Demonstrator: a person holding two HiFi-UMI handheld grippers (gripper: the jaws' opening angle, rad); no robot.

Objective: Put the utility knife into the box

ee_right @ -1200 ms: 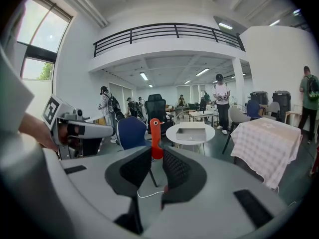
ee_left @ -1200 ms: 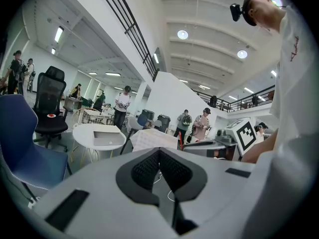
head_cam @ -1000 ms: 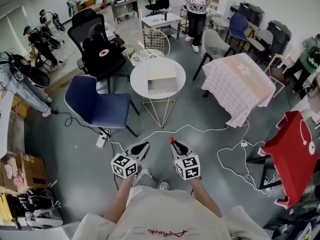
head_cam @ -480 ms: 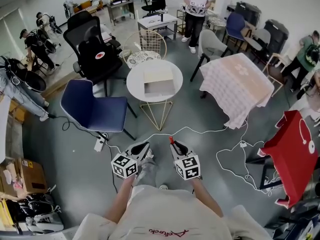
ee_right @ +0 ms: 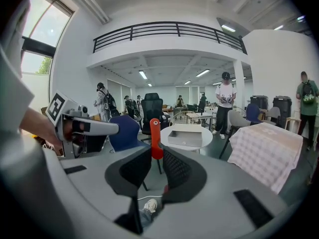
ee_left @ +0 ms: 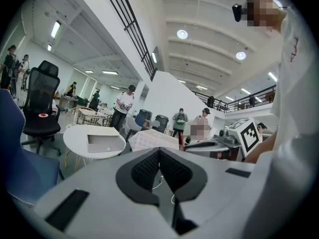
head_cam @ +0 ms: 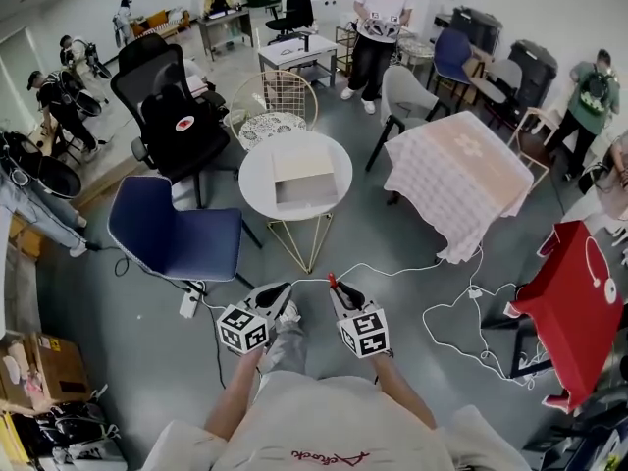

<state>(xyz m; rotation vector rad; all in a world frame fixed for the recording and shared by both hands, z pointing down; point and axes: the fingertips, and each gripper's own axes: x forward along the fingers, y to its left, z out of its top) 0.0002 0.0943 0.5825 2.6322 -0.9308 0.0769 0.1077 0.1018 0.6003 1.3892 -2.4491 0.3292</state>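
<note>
Meanwhile, the knife is being carried; the box is not yet reached.

From the left: the left gripper (head_cam: pixel 283 287) has its jaws pressed together on nothing. Just beside it, the right gripper (head_cam: pixel 339 287) is clamped on the red utility knife (ee_right: pixel 156 138), which stands up between the pads. Ahead, well apart from both, the pale box (head_cam: pixel 304 178) sits on the round white table (head_cam: pixel 257 170). I judge this to be the carry step. Next, the right gripper must come over the box, lower the knife inside, then part its jaws.
</note>
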